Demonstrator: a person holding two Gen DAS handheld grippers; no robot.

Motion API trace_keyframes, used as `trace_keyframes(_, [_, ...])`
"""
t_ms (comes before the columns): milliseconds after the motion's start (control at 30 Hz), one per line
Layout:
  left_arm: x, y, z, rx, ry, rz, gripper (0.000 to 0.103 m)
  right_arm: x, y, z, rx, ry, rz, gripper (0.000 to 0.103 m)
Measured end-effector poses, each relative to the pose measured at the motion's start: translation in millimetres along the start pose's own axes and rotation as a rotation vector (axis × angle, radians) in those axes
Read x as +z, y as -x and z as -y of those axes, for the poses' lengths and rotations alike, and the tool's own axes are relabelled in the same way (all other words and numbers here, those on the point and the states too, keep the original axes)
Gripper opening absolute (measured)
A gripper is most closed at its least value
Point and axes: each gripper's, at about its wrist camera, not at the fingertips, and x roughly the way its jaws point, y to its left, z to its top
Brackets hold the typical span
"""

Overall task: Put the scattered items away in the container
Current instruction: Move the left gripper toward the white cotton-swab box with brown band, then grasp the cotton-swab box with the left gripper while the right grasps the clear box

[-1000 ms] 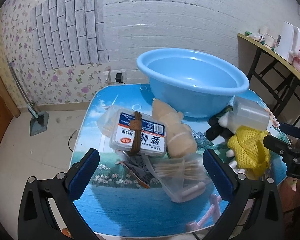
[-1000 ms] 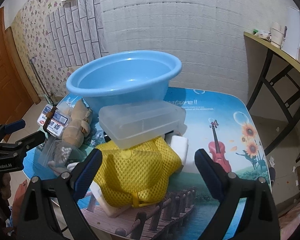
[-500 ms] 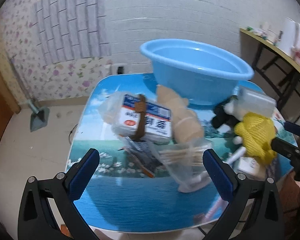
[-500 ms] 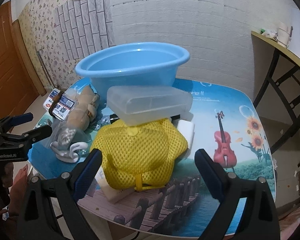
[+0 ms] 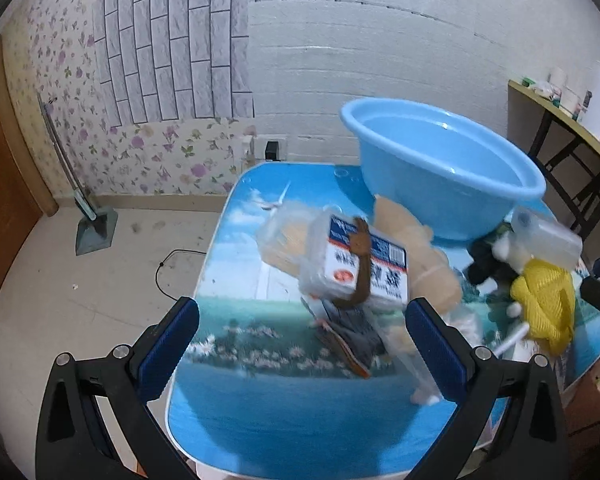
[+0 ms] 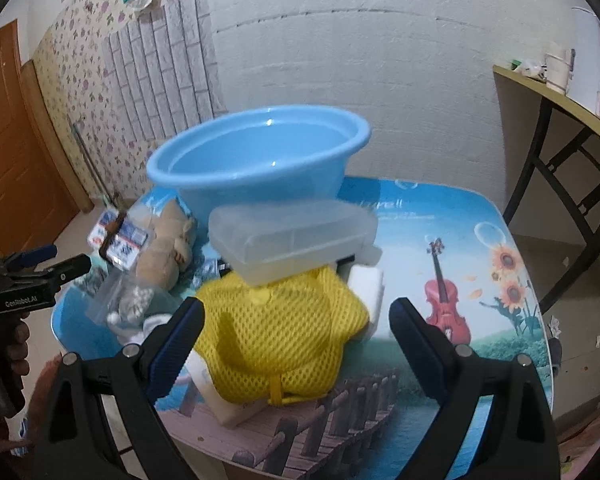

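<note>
**Clutter waits beside blue basin**

While both pairs of fingers stand spread and empty, the blue basin (image 5: 440, 184) sits on the bench (image 5: 260, 412) beyond them. Ahead of the left gripper (image 5: 300, 344), nearer its right finger, lie a labelled box (image 5: 360, 268), a plush toy (image 5: 424, 264) and a clear bag (image 5: 396, 336). Between the fingers of the right gripper (image 6: 296, 344) rests a yellow mesh bag (image 6: 276, 340), with a clear lidded box (image 6: 292, 240) just past it, touching the basin's wall.

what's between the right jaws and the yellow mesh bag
Nothing visible. The right gripper is open, and the yellow mesh bag lies directly ahead of it. A clear plastic lidded box rests on the bag's far edge, before the blue plastic basin.
</note>
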Motion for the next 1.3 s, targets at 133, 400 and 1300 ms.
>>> trace_keyframes(133, [7.5,-5.1,-0.3,-0.014,-0.008,0.001,0.103,8.2,0.9,0.7,0.009,-0.026,0.019,0.095])
trace_keyframes(400, [10.3,-28.7,10.9,-0.046,-0.053,-0.035,0.103,18.6,-17.7,-10.3,-0.049,-0.031,-0.024,0.101])
trace_keyframes(1300, [14.5,-50.0,30.6,-0.129,-0.115,-0.047,0.073,30.6,-61.4,-34.6,-0.217,0.007,-0.076,0.102])
